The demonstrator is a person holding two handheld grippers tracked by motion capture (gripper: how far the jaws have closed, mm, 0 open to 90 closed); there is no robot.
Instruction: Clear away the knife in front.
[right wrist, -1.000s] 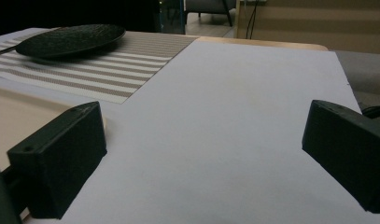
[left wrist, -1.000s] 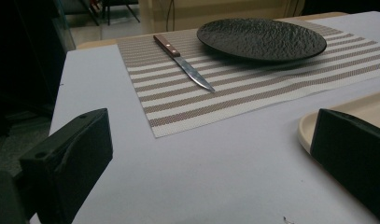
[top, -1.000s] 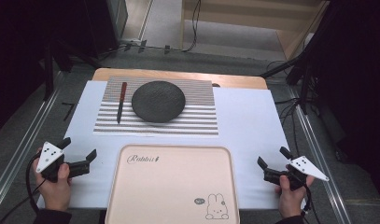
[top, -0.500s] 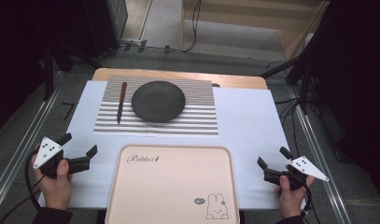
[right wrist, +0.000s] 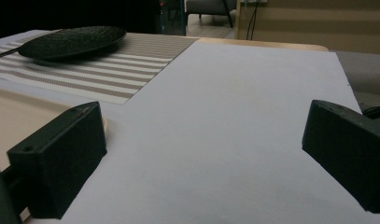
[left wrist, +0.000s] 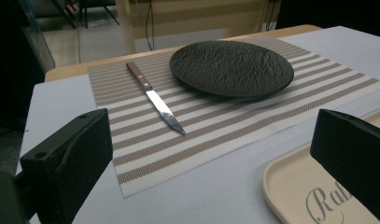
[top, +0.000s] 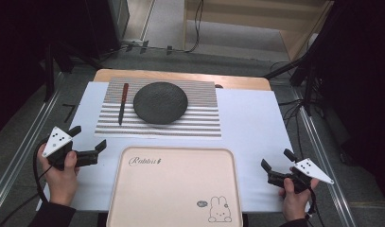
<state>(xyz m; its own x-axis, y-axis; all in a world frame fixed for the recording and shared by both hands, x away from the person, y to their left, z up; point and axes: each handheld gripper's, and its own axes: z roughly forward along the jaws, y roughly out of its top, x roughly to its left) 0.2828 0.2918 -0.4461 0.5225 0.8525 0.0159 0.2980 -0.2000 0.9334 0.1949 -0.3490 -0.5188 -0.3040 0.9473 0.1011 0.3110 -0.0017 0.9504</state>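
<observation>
Left tool (top: 88, 139) agape near knife (top: 122, 103), right tool (top: 277, 164) agape beside tray (top: 133, 198)

A matt black plate (left wrist: 232, 67) with a rough, pebbled surface sits on a woven striped cloth placemat (left wrist: 225, 112), beside a knife (left wrist: 155, 98) with a shiny metal blade and wooden handle. The beige tray (top: 173, 189) looks smooth plastic.

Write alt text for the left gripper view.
A knife lies on a striped mat just left of a black plate, apart from it. The open left gripper frames them from below, and a tray corner sits at lower right.
</observation>
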